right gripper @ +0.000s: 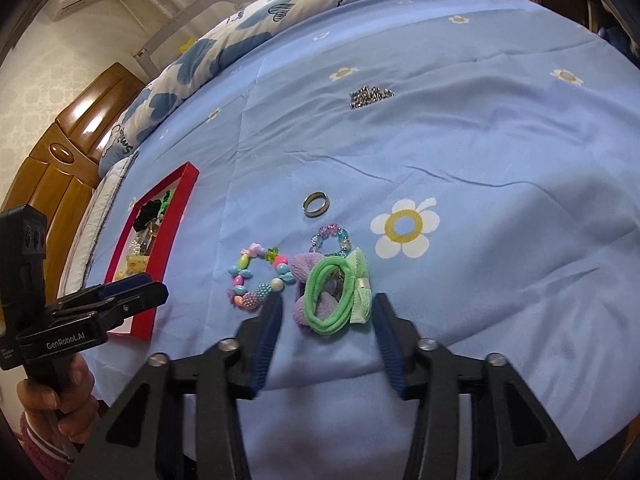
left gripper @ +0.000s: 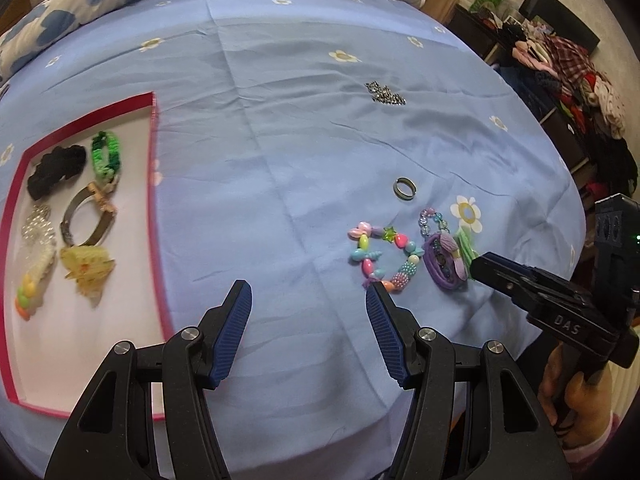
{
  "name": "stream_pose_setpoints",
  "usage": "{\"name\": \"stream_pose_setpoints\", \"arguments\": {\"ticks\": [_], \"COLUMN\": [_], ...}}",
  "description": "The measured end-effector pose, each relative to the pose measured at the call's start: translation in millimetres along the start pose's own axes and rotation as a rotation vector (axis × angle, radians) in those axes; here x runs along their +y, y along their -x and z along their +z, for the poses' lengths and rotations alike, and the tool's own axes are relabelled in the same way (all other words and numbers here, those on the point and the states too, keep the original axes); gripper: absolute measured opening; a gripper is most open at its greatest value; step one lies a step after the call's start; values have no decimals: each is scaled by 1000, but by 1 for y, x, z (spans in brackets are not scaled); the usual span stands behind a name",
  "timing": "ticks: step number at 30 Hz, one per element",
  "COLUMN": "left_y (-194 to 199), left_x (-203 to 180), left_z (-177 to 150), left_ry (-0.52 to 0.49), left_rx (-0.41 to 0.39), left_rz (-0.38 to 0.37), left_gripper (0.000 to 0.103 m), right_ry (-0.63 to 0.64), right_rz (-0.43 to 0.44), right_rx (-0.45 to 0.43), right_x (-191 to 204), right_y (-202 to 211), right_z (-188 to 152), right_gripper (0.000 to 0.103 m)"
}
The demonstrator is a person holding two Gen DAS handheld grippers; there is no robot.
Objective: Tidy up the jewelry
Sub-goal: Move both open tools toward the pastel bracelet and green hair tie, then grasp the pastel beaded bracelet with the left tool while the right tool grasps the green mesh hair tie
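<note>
Only our left view shows inside the red tray (left gripper: 152, 152). Our right gripper (right gripper: 326, 320), wide open, flanks the green hair tie (right gripper: 329, 300); left gripper (left gripper: 308, 300) open, empty. Ring (right gripper: 316, 203) beyond.

Light: soft, even, moderately bright indoor.
Shadows: faint.
Glare: glossy brown wooden headboard (right gripper: 60, 152).
Edges: fisheye bending, dark corners, blur.

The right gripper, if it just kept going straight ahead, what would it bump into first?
Probably the green hair tie, lying on the purple bow directly between the open right gripper fingers; depth is hard to judge.
</note>
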State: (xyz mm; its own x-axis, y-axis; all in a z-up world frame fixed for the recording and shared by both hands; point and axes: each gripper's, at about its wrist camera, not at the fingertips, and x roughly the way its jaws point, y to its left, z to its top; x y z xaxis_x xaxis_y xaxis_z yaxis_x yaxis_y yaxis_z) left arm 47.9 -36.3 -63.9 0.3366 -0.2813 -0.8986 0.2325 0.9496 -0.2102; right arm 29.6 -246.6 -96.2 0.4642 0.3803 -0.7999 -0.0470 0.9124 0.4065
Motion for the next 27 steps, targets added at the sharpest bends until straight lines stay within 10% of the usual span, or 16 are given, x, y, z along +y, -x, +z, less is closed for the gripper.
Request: {"name": "stream_pose_setpoints", "arguments": {"ticks": [7, 15, 21, 27], "left_y": [-24, -49, -61, -50], "left_x": [-10, -29, -35, -23], "left_z": [12, 17, 11, 6], "left_ry": [-14, -81, -142, -110], "left_rx": [32, 57, 63, 49], "left_rz": [-7, 20, 48, 21], "left_gripper": [59, 58, 7, 8], "right_ry": [-12, -31, -33, -16], "right_rz": [8, 35, 36, 59], "right_rx": [5, 28, 36, 42], "right_x": [-8, -16, -14, -7], "right_y": [-5, -11, -18, -20], "right_z": [2, 4, 4, 5], "right_gripper": [10, 13, 10, 2]}}
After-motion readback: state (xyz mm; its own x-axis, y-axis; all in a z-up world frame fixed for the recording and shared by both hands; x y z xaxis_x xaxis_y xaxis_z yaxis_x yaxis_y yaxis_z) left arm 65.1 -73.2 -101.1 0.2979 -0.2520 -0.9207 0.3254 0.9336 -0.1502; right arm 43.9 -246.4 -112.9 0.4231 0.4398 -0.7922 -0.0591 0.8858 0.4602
